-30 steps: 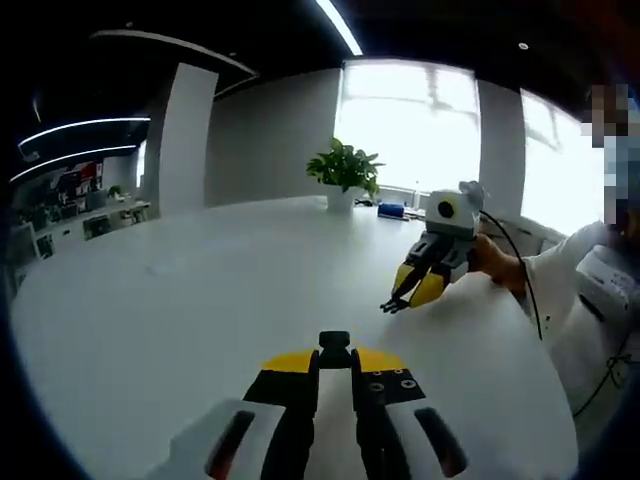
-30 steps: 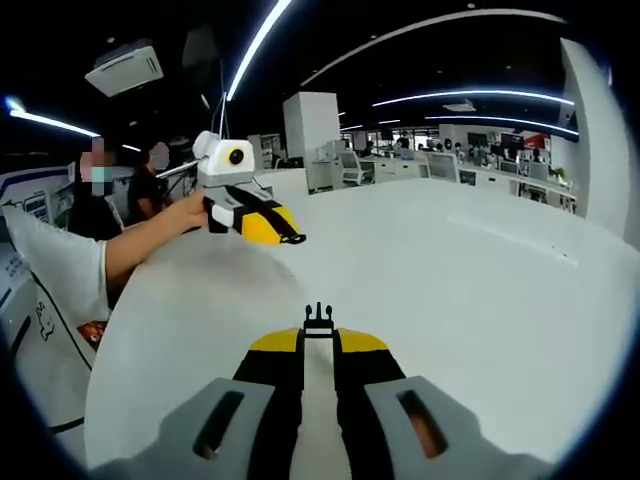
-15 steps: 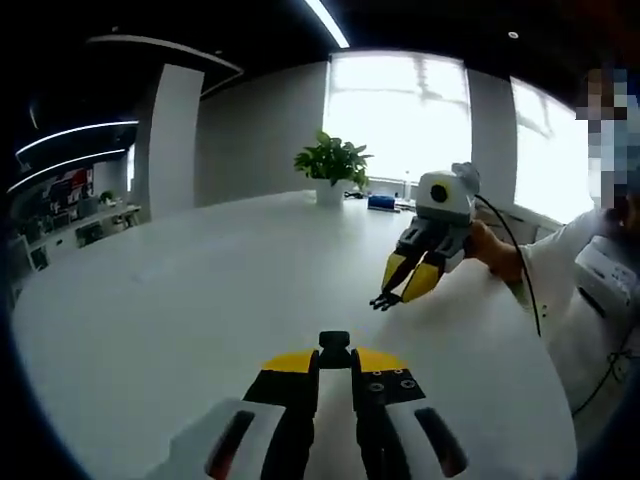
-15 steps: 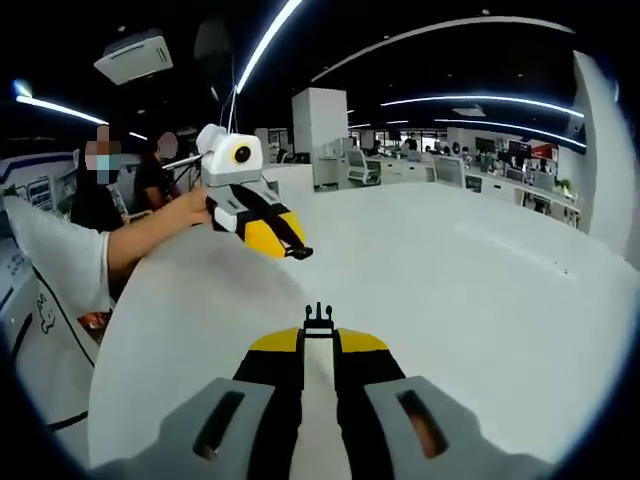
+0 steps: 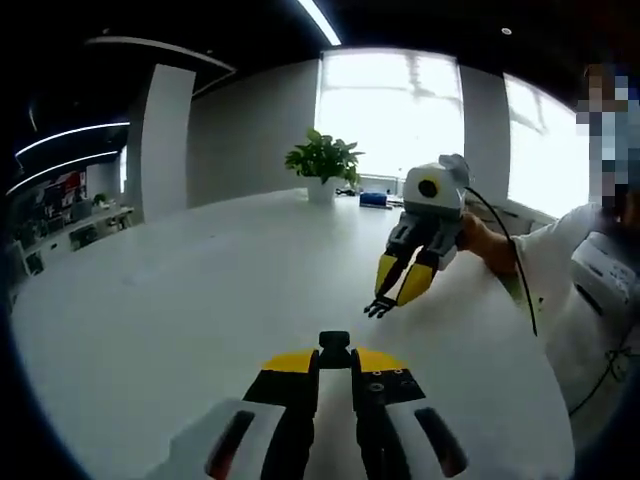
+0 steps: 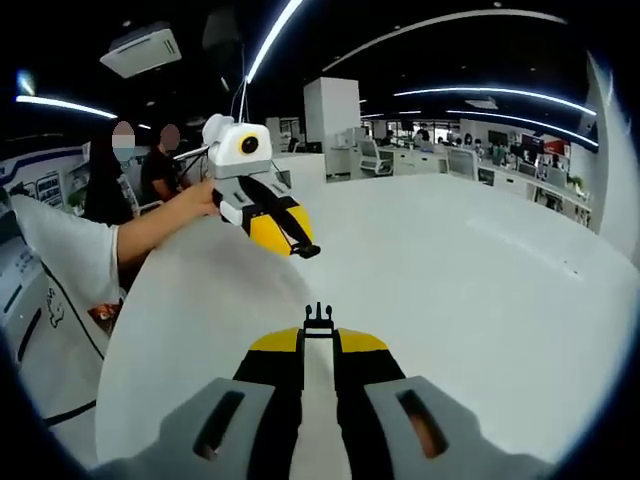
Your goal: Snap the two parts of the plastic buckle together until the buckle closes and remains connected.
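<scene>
Left tongs (image 5: pixel 335 352) clamped on socket half (image 5: pixel 334 341); right tongs (image 6: pixel 319 335) clamped on pronged half (image 6: pixel 318 318). Both held apart above white tabletop (image 5: pixel 180 300).

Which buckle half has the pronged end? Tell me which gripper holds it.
The right gripper holds it: the pronged buckle half shows thin forked tips past the closed jaws. The left gripper holds the other buckle half, a blunt, blocky end with no prongs.

Each yellow-and-black 2-jaw claw (image 5: pixel 335 352) (image 6: pixel 318 322) has grey-white housing with dark slots and small screws. The person's white short sleeve (image 6: pixel 70 262) shows at left; a black cable (image 5: pixel 512 262) trails at right.
</scene>
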### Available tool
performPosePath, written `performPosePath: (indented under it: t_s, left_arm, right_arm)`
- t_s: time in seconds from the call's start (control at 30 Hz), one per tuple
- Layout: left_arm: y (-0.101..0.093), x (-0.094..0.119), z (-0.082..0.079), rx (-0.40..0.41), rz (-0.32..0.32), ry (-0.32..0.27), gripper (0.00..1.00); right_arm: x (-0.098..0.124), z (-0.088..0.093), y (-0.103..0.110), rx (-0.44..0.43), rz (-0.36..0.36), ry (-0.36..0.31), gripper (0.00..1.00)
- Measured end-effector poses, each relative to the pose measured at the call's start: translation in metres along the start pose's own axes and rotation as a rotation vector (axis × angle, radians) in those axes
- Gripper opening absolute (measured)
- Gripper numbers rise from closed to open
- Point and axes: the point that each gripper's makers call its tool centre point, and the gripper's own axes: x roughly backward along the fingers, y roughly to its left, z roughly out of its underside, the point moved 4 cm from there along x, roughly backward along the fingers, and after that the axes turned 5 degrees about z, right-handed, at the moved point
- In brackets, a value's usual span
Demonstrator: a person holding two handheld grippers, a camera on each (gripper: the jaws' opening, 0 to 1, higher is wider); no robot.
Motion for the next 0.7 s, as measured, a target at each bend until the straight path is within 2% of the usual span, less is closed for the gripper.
performPosePath:
  t_s: [0.17,0.4,0.7]
  left_arm:
    - [-0.003,-0.004,0.000,-0.001,0.010,0.007,0.12]
    - [-0.006,-0.010,0.001,-0.005,0.039,0.023,0.12]
    - [-0.010,-0.020,0.006,-0.005,0.061,0.048,0.12]
  right_arm:
    - [0.003,0.001,-0.004,0.013,-0.024,-0.002,0.10]
    - [0.006,0.006,-0.010,0.011,-0.016,0.023,0.10]
    - [0.006,0.008,-0.010,0.014,-0.041,0.017,0.10]
